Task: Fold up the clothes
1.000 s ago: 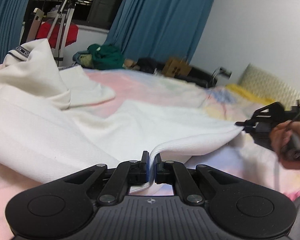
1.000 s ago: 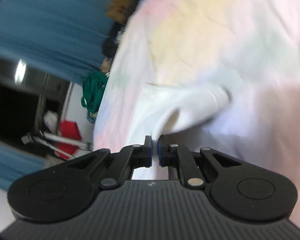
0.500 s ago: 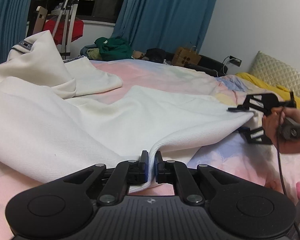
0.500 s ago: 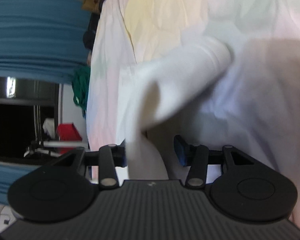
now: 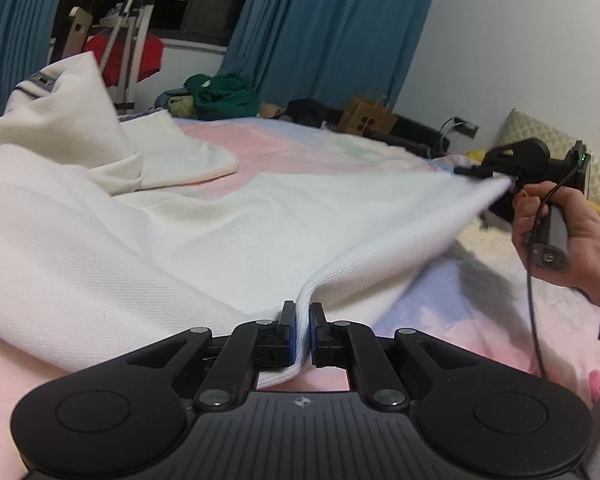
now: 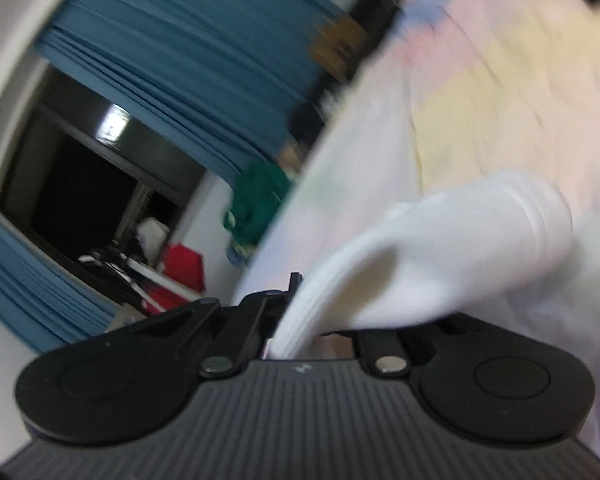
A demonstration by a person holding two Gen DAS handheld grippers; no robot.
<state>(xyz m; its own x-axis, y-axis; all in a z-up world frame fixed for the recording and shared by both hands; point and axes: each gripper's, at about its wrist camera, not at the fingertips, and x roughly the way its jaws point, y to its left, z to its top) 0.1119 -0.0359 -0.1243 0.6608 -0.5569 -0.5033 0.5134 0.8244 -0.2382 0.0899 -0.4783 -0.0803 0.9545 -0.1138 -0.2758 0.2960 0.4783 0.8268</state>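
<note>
White knit garment (image 5: 172,240) lies spread over the pastel bedsheet (image 5: 284,144), one bunched part heaped toward the far side of the sheet from me. My left gripper (image 5: 302,330) is clamped on the ribbed hem at the near edge of the sheet; cloth is pinched between the blue pads. My right gripper (image 5: 485,176), in my right hand (image 5: 560,236), bites the same hem further along, toward the quilted pillow (image 5: 540,140); its jaws have just been closing, and in its own view the fabric is nipped between them.

Judgement: cloth is soft, light, limp, stretchy knit. It sags between the two holds. The doubled rib is the firmest place to grip. Thin single layers could slip out. Keep hem taut.
</note>
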